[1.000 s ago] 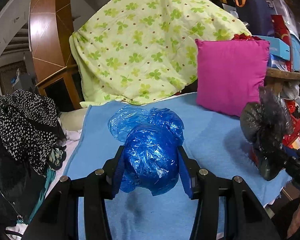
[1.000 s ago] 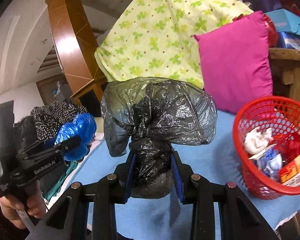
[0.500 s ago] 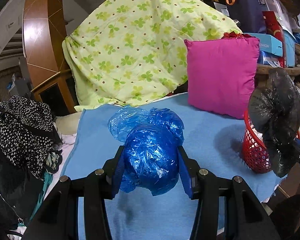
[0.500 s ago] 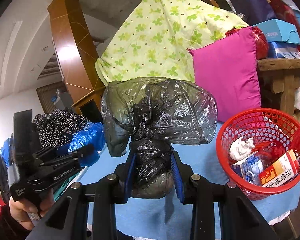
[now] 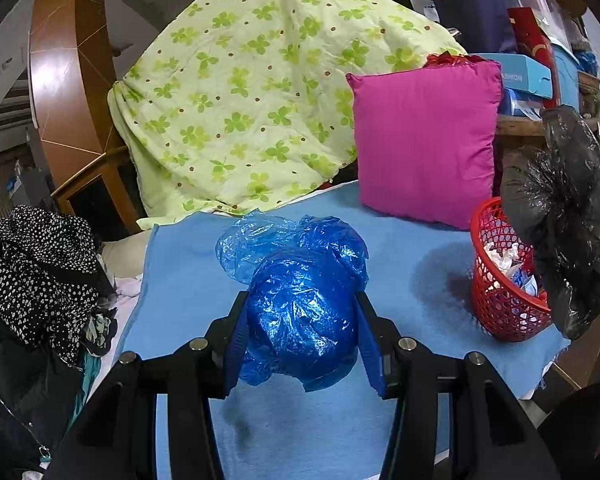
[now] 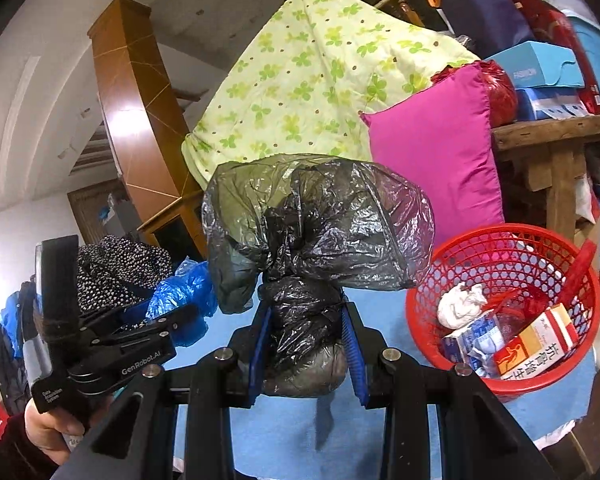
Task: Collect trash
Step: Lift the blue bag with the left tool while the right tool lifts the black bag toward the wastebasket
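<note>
Left wrist: blue bag [image 5: 302,316] pinched in left tool [image 5: 302,344]; black bag [image 6: 304,344] likewise in right tool [image 6: 306,352], apparently near basket [image 6: 500,240].

crinkled glossy plastic bags [image 5: 300,312], matt cloth [image 5: 400,248], glossy wood [image 5: 64,80]

Bed [image 5: 180,264] under a light blue cloth [image 5: 396,248], smooth across the middle, frayed at the near right corner. Standing on that corner, a red mesh basket [image 6: 452,312], upright, with a crumpled white tissue [image 6: 458,304], a red-and-white carton [image 6: 536,344] and other wrappers inside. At the back, on the cloth, a magenta pillow [image 5: 424,140] propped upright, just beside a green clover-print quilt [image 5: 252,92] heaped against the headboard. Off the cloth's left edge, a pile of black-and-white dotted clothing [image 5: 36,268], with white bedding showing between.
</note>
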Action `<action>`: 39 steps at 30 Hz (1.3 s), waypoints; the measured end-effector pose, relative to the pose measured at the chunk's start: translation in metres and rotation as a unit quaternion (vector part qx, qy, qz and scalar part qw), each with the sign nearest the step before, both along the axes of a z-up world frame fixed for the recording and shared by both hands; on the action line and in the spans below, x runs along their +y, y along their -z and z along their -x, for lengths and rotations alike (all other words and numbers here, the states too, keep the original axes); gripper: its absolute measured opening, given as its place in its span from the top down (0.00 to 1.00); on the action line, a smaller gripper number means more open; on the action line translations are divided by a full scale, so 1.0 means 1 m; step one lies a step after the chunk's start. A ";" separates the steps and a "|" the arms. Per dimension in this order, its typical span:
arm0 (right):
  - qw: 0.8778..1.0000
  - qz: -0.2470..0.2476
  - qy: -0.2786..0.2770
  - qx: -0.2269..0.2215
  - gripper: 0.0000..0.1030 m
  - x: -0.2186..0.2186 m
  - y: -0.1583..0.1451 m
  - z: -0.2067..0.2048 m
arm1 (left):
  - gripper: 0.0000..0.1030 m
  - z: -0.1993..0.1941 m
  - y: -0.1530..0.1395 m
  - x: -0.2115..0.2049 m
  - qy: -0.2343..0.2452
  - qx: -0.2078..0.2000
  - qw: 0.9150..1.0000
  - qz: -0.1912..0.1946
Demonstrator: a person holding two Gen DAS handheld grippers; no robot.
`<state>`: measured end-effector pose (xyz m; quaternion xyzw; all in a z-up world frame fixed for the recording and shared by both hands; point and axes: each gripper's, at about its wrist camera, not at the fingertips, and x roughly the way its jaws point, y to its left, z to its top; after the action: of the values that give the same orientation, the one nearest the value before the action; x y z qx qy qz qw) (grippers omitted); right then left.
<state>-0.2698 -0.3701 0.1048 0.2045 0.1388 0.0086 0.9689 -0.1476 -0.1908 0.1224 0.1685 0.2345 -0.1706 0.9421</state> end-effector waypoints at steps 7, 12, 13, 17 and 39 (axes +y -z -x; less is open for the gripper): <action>1.000 -0.006 0.005 -0.003 0.65 -0.008 0.001 0.006 | 0.50 0.002 0.001 -0.010 0.009 0.005 1.000 -0.003; 1.000 -0.007 0.008 -0.004 0.65 -0.012 0.002 0.008 | 0.50 0.003 0.002 -0.017 0.014 0.009 1.000 -0.005; 1.000 -0.008 0.009 -0.005 0.65 -0.013 0.002 0.009 | 0.50 0.004 0.002 -0.019 0.015 0.009 1.000 -0.006; 1.000 -0.014 0.014 -0.010 0.65 -0.017 0.001 0.012 | 0.50 0.006 0.001 -0.025 0.021 0.008 1.000 -0.008; 0.998 -0.032 0.047 -0.011 0.65 -0.042 0.004 0.036 | 0.49 0.018 0.003 -0.062 0.053 0.012 0.998 -0.020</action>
<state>-0.3057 -0.4126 0.1005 0.2412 0.1176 -0.0304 0.9629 -0.1661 -0.2525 0.1198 0.1971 0.2394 -0.2176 0.9255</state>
